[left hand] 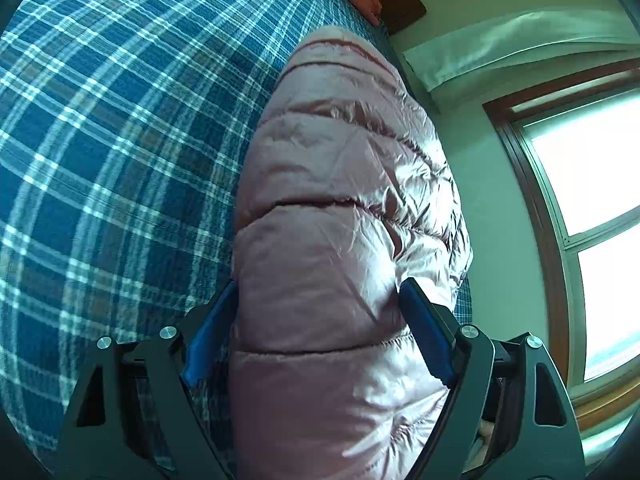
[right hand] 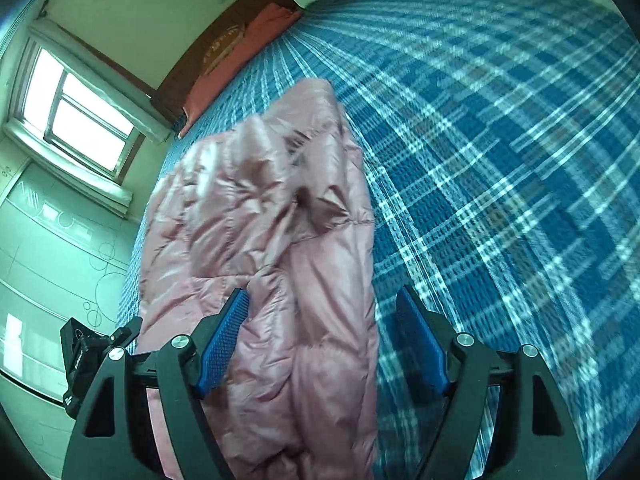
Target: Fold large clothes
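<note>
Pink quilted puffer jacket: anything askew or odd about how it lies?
Yes: in the right wrist view the pink quilted puffer jacket lies crumpled and bunched on the blue plaid bedcover, not flat.

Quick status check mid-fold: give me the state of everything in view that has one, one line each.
Pink jacket: lying bunched and puffy on the bed, not folded flat.
Left hand-held gripper: jaws wide, jacket between them; whether the pads press cannot be told.
Right hand-held gripper: open, jacket between the jaws, the pad on the bedspread side clear of it.
Bedspread: spread flat.
Window: looks shut.
</note>
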The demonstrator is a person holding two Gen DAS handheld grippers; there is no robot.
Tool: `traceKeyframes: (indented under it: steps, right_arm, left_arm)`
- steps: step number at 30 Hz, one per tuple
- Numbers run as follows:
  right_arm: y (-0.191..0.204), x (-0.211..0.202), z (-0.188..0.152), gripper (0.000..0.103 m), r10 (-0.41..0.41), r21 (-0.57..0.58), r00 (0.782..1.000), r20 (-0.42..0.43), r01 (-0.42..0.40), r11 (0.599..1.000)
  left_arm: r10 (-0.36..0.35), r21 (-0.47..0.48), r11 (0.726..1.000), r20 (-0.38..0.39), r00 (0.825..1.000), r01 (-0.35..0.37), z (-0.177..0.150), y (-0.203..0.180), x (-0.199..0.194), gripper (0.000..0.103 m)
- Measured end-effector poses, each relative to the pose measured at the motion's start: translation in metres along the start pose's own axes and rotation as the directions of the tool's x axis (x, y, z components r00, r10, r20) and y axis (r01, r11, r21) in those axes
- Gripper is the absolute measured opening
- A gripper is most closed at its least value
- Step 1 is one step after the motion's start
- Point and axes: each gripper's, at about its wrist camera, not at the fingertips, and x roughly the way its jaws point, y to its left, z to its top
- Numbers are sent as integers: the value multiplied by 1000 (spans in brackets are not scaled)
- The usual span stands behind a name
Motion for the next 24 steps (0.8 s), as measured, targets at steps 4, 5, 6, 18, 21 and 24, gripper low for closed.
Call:
traceKeyframes:
  steps: [4,5,6,18,21,24]
  right_arm:
    - [-11,4,-1,86,84,17,996,24,-84,996]
    - [-9,4,-3,86,100,11,995,26,-100,995]
    - [-9,4,-5,86,104,1,994,24,-104,995]
    - [8,27,-6,53,212,-37,977,-31,-213,976]
    - [9,31,-8,44,237,-31,971,-30,-238,971]
    - [12,31,-8,40,251,-28,968,-16,-251,968]
  left_arm:
    - [-26,-26,999,-9,1000,26,-6,5,5,86]
    - [-31,-31,999,-10,999,31,-5,7,6,86]
    - [-31,-26,999,-11,999,31,-5,6,7,86]
    - [52,44,998,-20,998,-51,-2,-20,24,70]
    - [71,68,995,-16,997,-70,0,-34,30,59]
    - [75,97,992,-8,997,-74,-1,-40,26,50]
